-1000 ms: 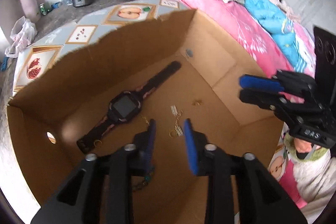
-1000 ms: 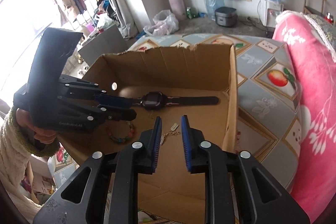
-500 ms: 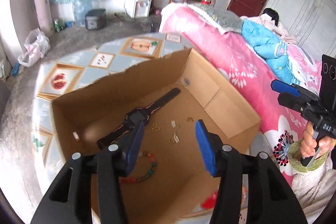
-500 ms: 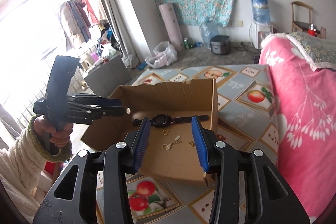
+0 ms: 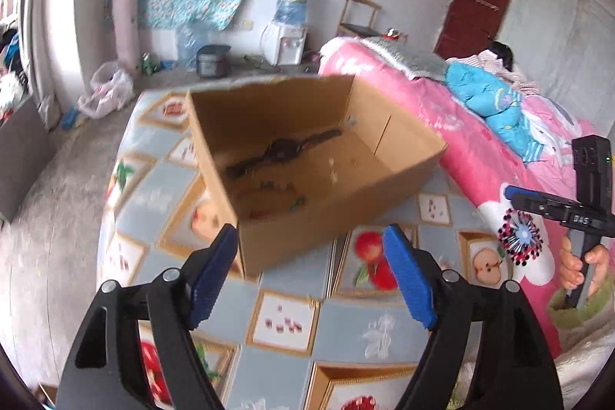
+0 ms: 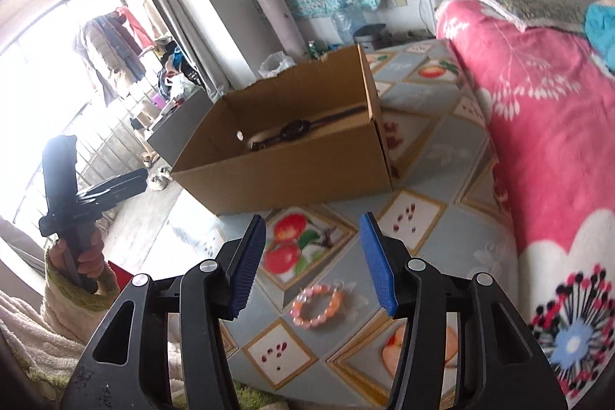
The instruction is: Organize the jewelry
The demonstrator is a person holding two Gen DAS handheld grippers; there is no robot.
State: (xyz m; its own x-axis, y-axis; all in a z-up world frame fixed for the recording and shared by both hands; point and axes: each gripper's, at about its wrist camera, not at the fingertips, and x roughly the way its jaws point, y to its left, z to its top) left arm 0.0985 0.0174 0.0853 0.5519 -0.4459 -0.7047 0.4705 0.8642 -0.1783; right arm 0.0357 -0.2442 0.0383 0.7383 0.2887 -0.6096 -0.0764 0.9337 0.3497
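- Right wrist view: we see our right gripper (image 6: 312, 262) with jaws spread, empty, above a pink bead bracelet (image 6: 317, 306) lying on the fruit-patterned desk (image 6: 434, 156).
- Left gripper (image 5: 309, 275): jaws spread wide, holding nothing.
- Cardboard box (image 5: 326, 218) holds a black watch (image 5: 282, 150) and blurred small pieces.

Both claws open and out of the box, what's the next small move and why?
Probably lower the right claw onto the pink bead bracelet: it lies on the patterned cloth outside the cardboard box, just below the open jaws, while the watch is already boxed.
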